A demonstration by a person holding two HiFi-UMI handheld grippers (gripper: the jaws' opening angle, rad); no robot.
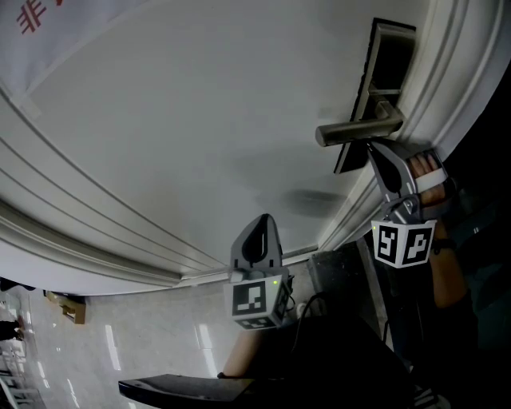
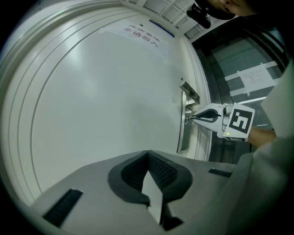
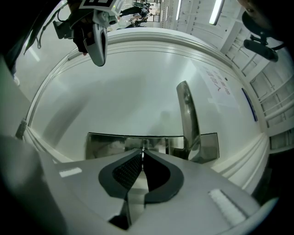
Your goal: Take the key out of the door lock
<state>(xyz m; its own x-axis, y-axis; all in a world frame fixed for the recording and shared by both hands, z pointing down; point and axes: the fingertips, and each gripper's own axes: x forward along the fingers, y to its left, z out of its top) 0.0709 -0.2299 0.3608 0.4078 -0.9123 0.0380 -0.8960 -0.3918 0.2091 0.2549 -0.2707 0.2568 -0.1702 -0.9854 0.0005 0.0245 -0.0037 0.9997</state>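
A steel lock plate point(image 1: 389, 64) with a lever handle point(image 1: 359, 128) sits on the white door point(image 1: 200, 120). My right gripper point(image 1: 372, 148) reaches up under the handle, tips against the plate. In the right gripper view its jaws point(image 3: 142, 151) are shut on a thin metal key point(image 3: 142, 148) that stands out of the plate point(image 3: 105, 143), beside the handle point(image 3: 186, 114). The left gripper view shows the same tips point(image 2: 189, 118) at the plate point(image 2: 183, 131). My left gripper point(image 1: 264, 220) hangs lower left, away from the lock, shut point(image 2: 148, 155) on nothing.
A paper notice with red print point(image 1: 40, 16) is stuck on the door's upper left. Raised mouldings point(image 1: 96, 232) run along the door. The door frame point(image 1: 447, 88) rises right of the lock. A person's hand point(image 1: 425, 169) holds the right gripper. Shiny floor tiles point(image 1: 144, 339) lie below.
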